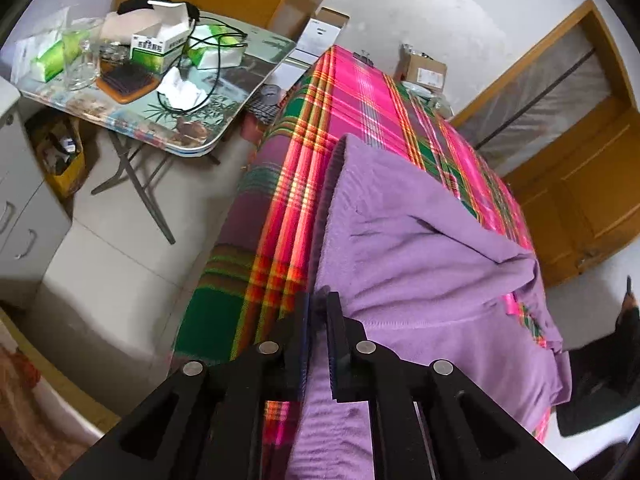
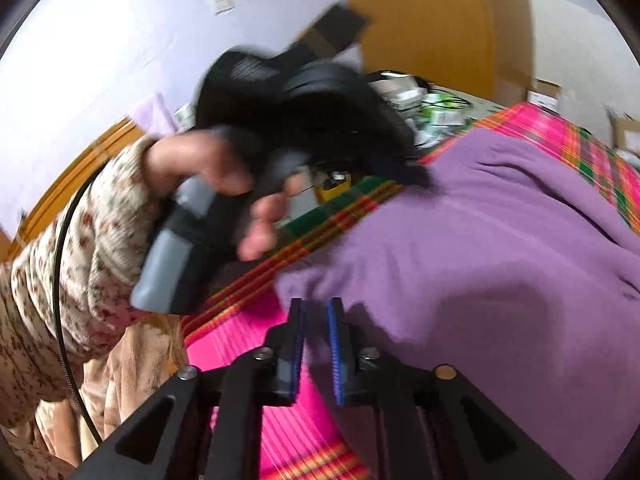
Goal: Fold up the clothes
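Purple garment (image 1: 420, 248) lies spread on the plaid bedcover (image 1: 360, 96), one edge hanging off the near side. Left gripper (image 1: 318, 300) sits at that garment's edge, jaws narrowly apart with a dark edge of the cloth between them; whether they pinch it, cannot tell. Right gripper (image 2: 316, 308) hovers over bare bedcover just beside the garment, jaws slightly apart, nothing between; the left hand (image 2: 208, 168) shows beyond it.

Left tongs (image 1: 318, 300) low in the middle, jaws a little apart, poised at the near edge of a purple fleece garment (image 1: 420, 248); hard to tell whether any cloth is pinched. Garment spread rumpled over a bed (image 1: 240, 272) in pink, green and orange plaid. Beyond, to the left, a folding bench (image 1: 208, 136) crowded with a glass jug (image 1: 82, 56), green-and-white boxes (image 1: 158, 46), black cable (image 1: 216, 64).
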`<state>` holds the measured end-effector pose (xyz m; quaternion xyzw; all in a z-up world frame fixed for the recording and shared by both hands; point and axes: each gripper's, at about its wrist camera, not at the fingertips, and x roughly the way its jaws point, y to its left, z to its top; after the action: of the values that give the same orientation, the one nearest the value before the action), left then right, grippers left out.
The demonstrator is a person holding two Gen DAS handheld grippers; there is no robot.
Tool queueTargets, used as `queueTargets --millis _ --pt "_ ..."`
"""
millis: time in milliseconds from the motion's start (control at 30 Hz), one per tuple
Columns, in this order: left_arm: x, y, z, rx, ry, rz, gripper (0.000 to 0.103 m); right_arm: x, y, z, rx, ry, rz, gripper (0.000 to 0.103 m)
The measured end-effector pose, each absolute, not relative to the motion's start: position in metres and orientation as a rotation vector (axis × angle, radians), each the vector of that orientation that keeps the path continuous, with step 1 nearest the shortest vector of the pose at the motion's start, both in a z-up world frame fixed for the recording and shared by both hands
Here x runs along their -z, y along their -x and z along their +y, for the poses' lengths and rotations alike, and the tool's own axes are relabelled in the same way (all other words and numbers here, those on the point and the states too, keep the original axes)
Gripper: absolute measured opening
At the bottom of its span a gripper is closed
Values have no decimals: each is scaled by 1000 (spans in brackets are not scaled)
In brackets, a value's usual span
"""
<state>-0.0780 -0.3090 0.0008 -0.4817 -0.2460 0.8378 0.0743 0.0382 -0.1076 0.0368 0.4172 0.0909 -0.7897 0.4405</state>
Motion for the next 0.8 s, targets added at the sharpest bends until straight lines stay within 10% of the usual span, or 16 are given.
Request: queueTargets --millis 267,433,800 --pt "-11 11 -325 -2598 1436 -864 23 -41 -45 8 2226 -1073 86 14" --pt "-8 -40 -321 -2568 1416 -997 36 -35 -58 86 2395 -1113 -25 33" --pt "11 -80 -302 -2486 1405 -1314 43 -11 -103 92 2379 -1045 234 46"
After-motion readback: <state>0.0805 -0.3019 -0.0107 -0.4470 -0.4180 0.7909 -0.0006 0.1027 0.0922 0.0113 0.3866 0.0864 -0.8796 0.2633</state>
